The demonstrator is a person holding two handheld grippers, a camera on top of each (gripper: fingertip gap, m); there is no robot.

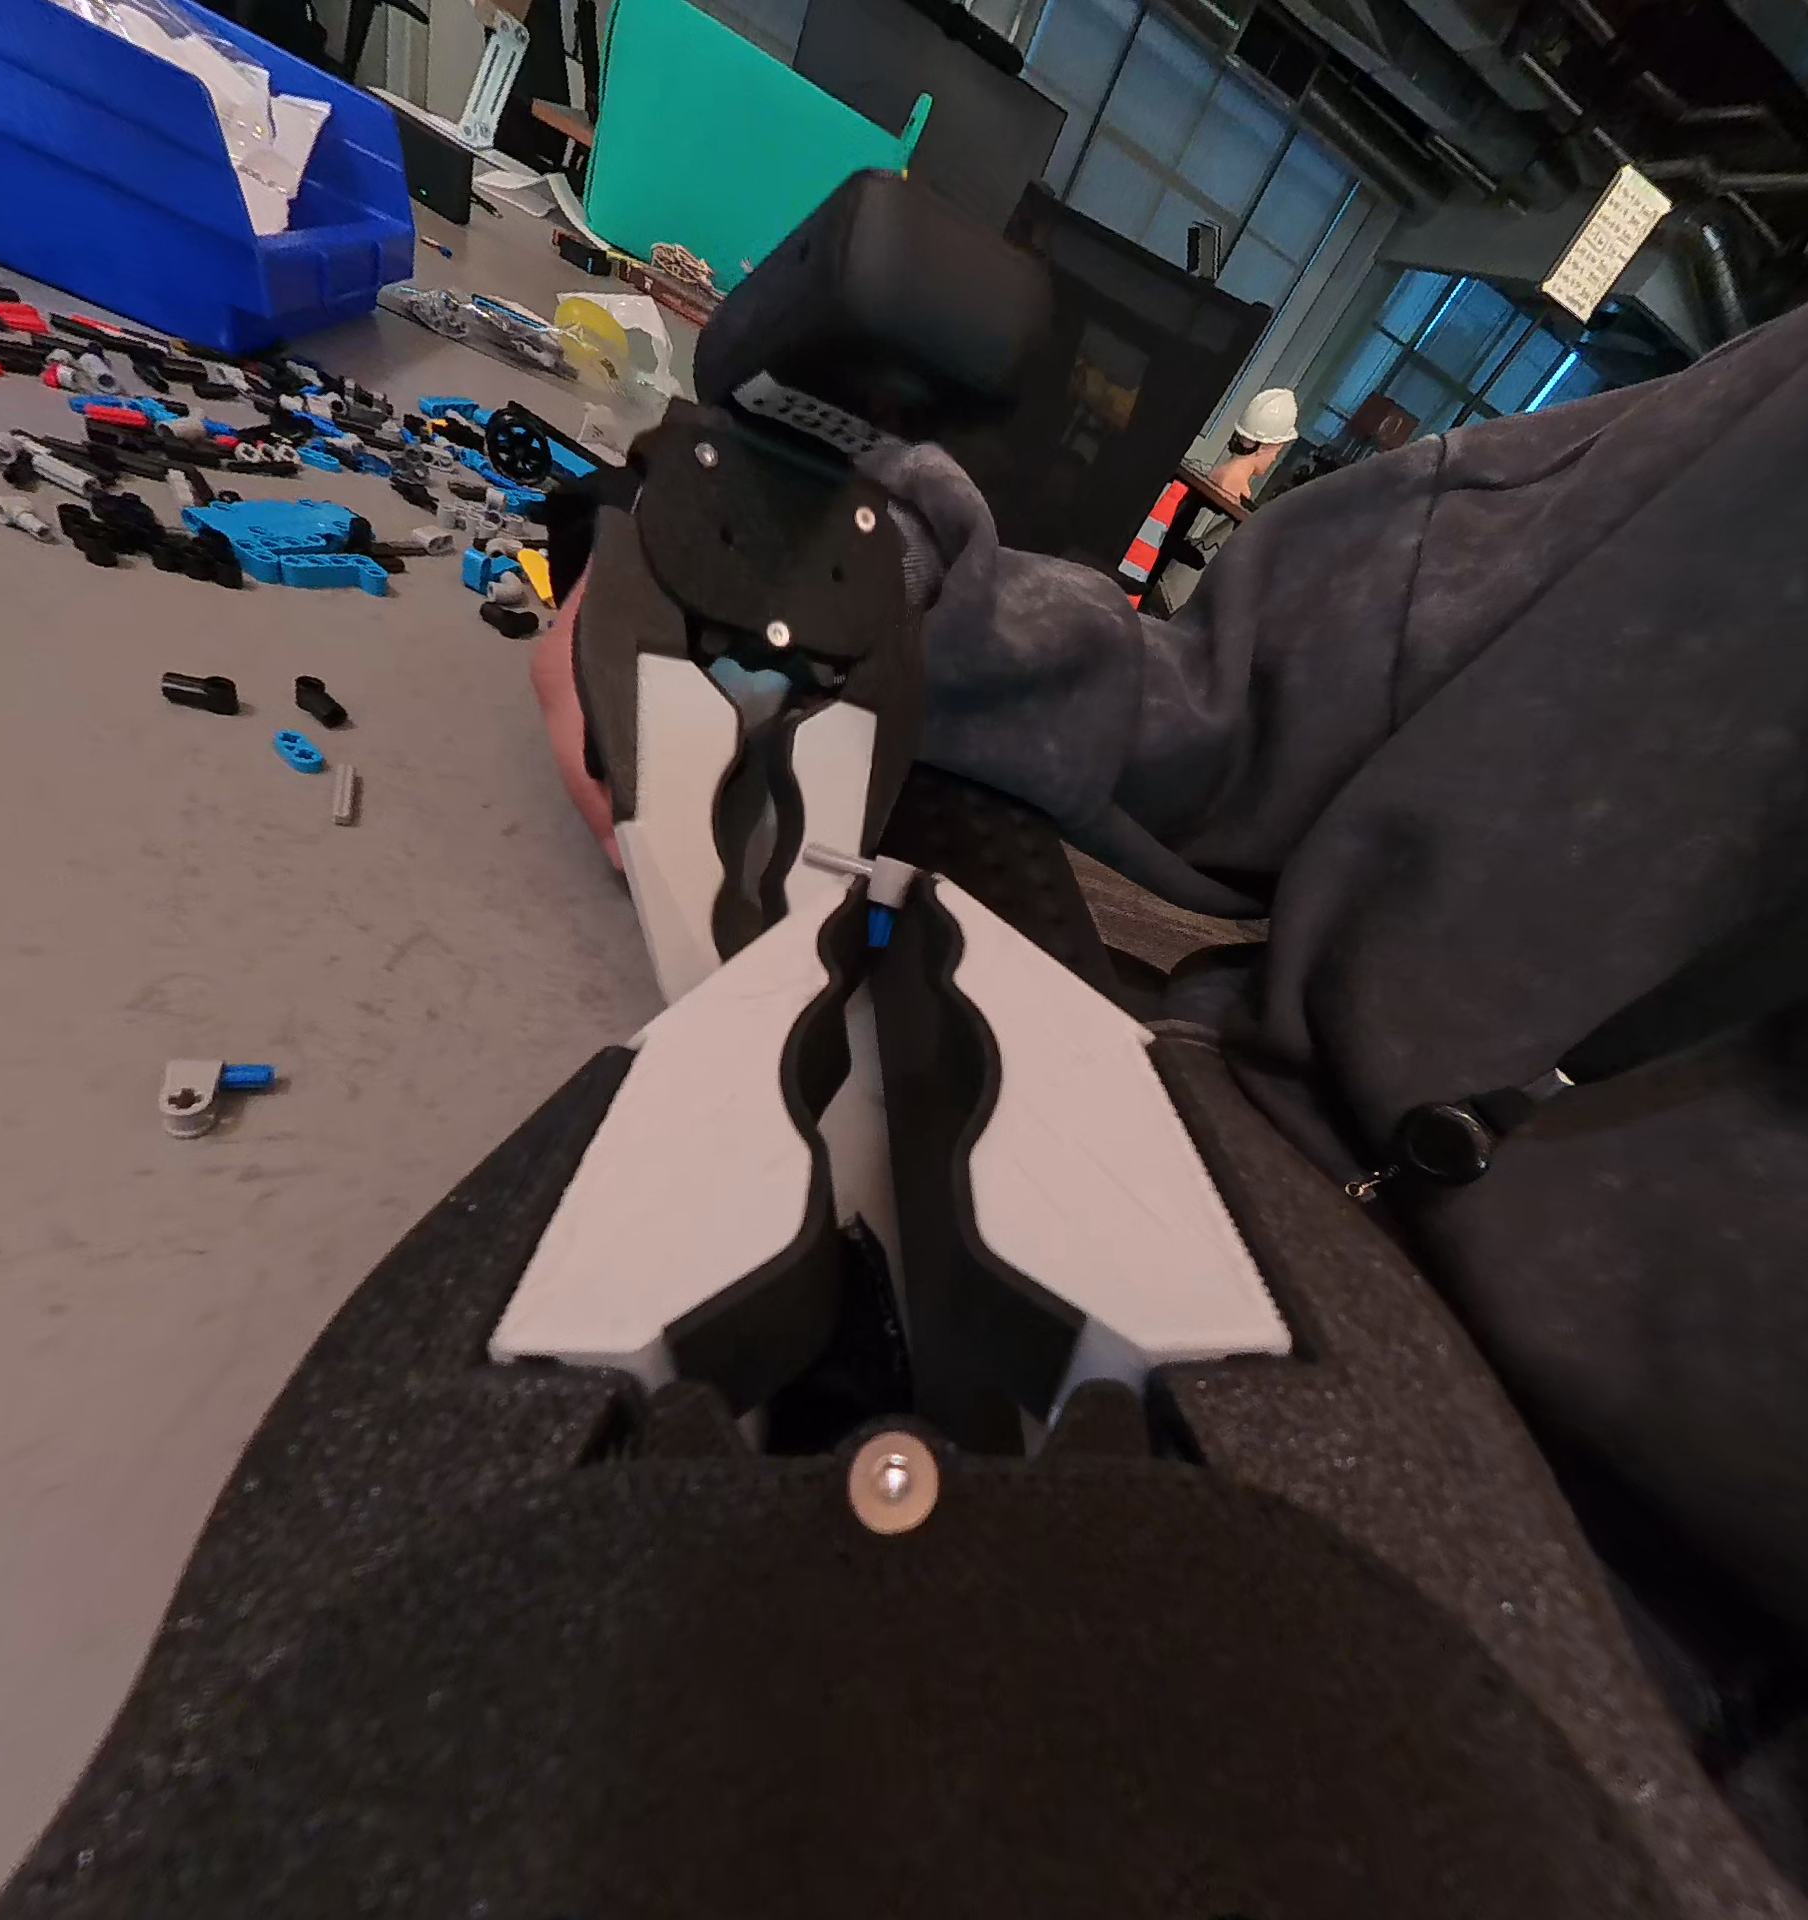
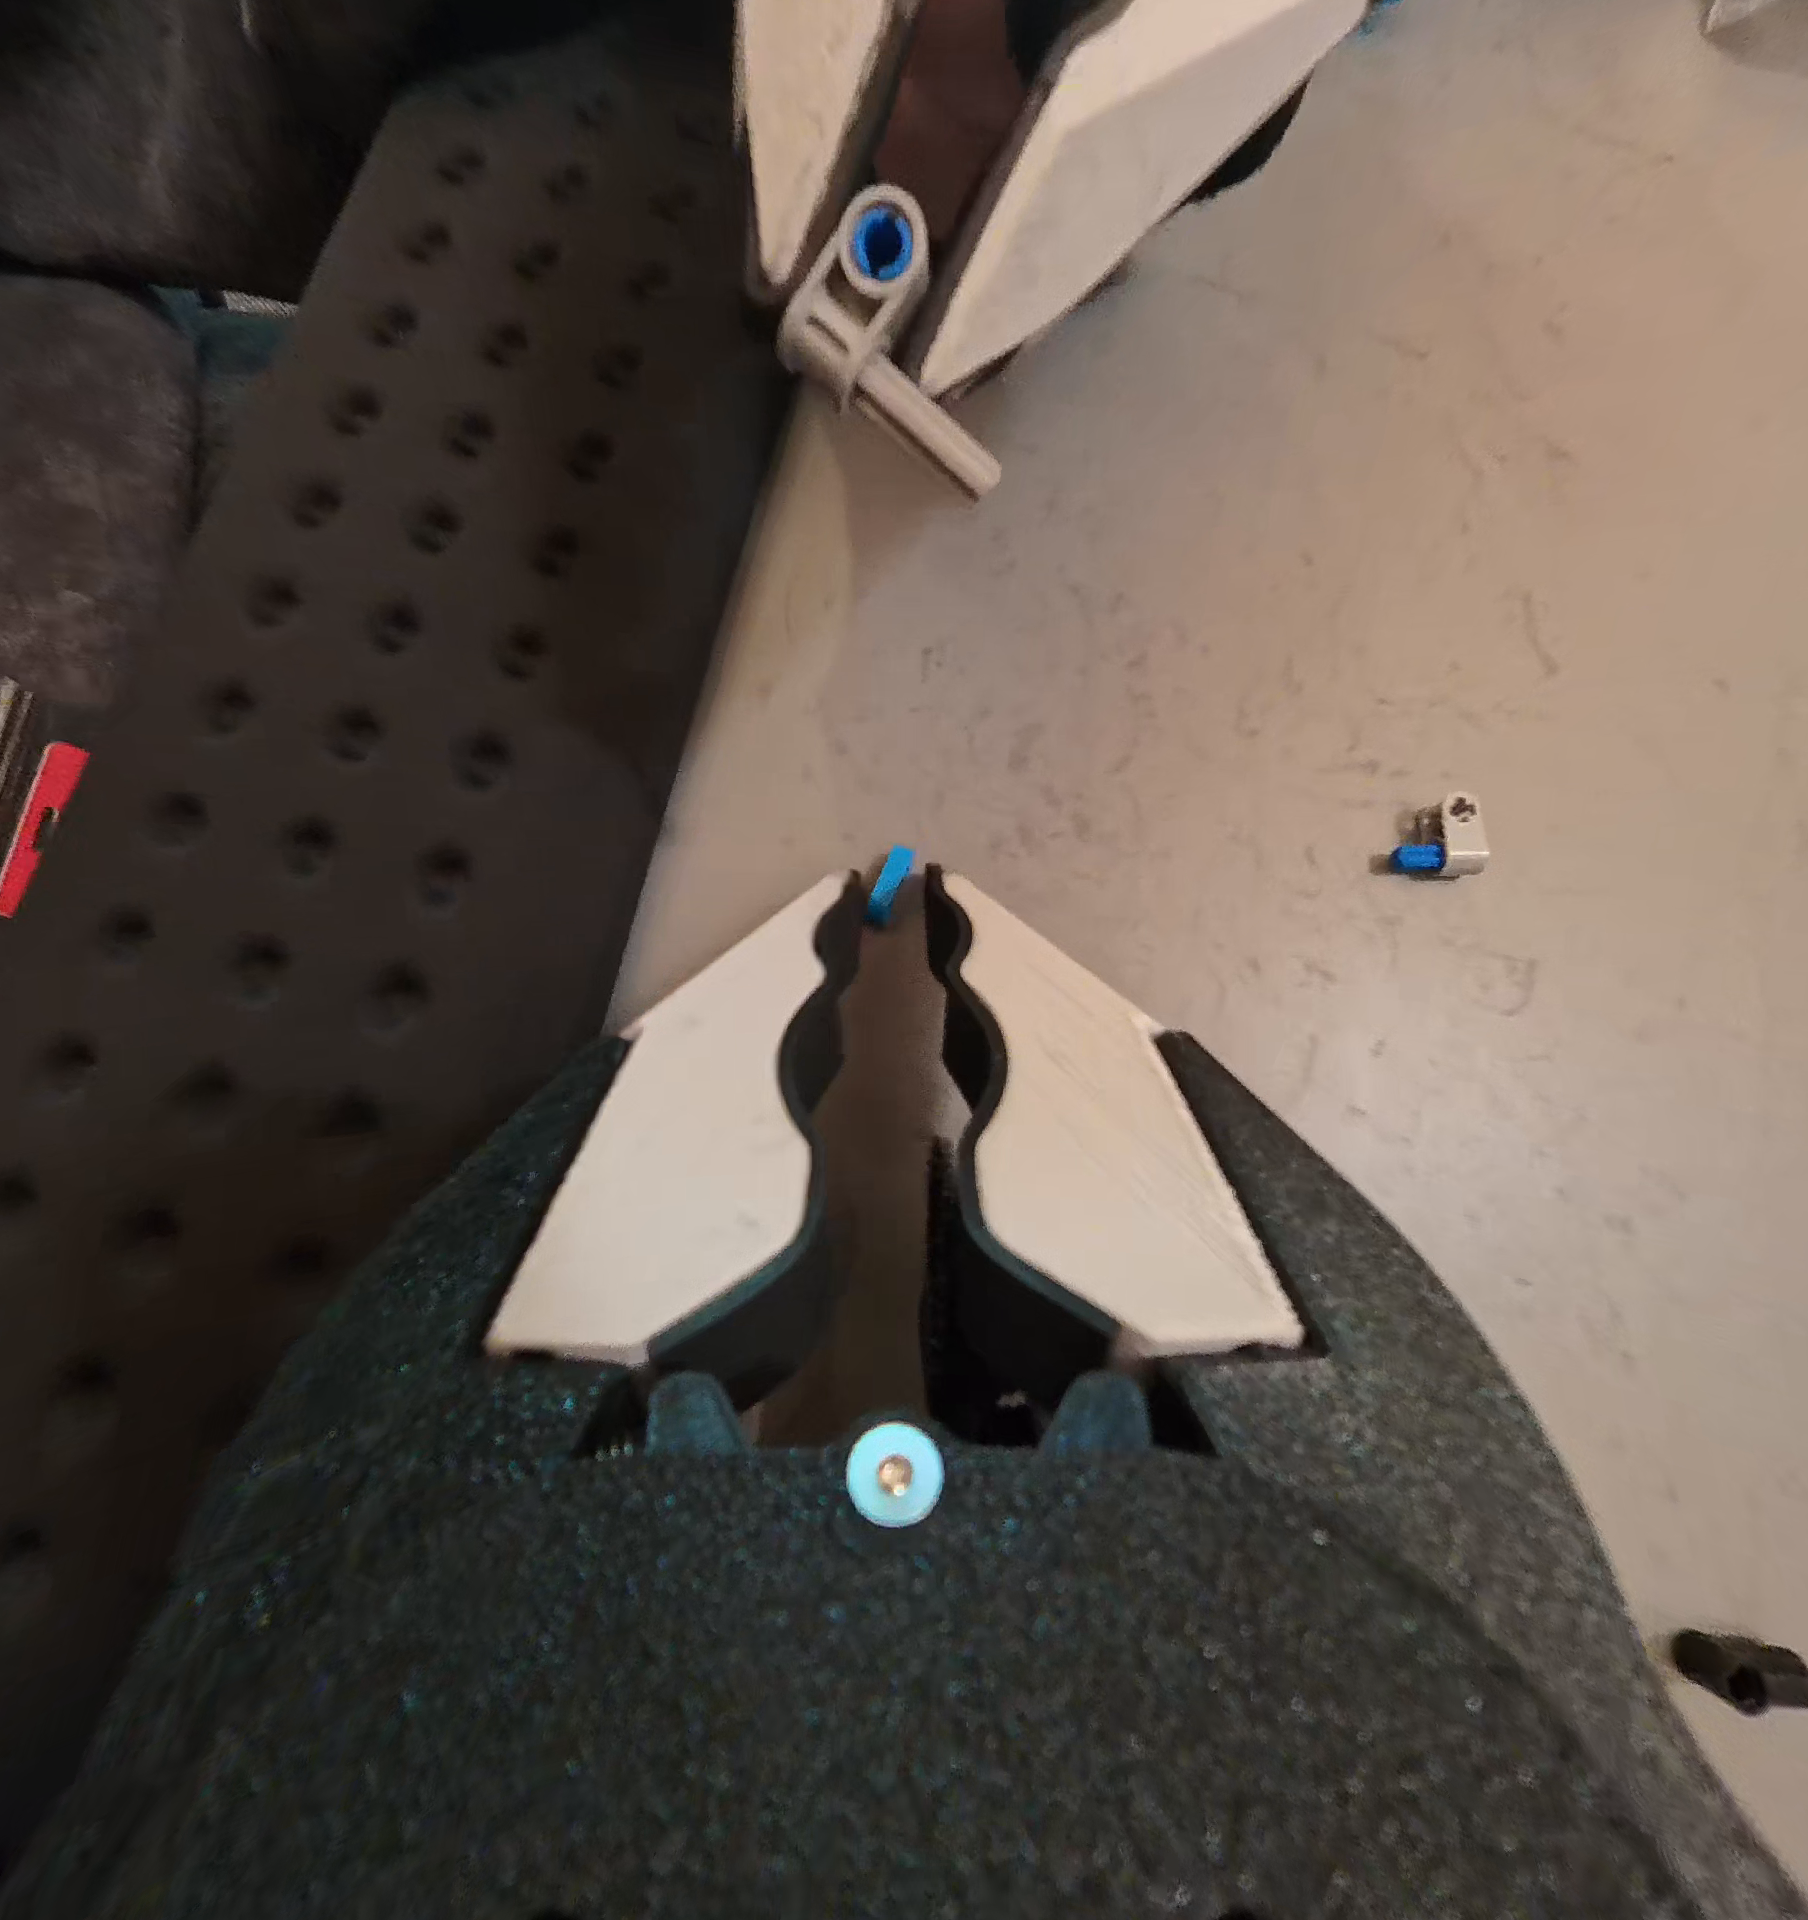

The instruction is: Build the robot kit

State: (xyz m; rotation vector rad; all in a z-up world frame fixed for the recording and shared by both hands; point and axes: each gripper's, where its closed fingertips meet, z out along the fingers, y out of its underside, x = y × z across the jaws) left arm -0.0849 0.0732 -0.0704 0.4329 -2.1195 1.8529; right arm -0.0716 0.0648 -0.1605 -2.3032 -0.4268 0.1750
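Observation:
My left gripper is shut on a small grey connector with a blue pin in it and a grey axle sticking out to the left. In the right wrist view the left gripper is at the top, holding the connector with the axle pointing down-right. My right gripper is shut on a small blue pin a short way below that connector, not touching it. In the left wrist view the right gripper faces me just behind my fingertips.
A second grey connector with a blue pin lies on the grey table. Several loose black, blue and red pieces and a blue bin sit at the far left. A black perforated panel borders the table. A person's dark sleeve is on the right. Across from one pair of fingers to the other is roughly 9 cm.

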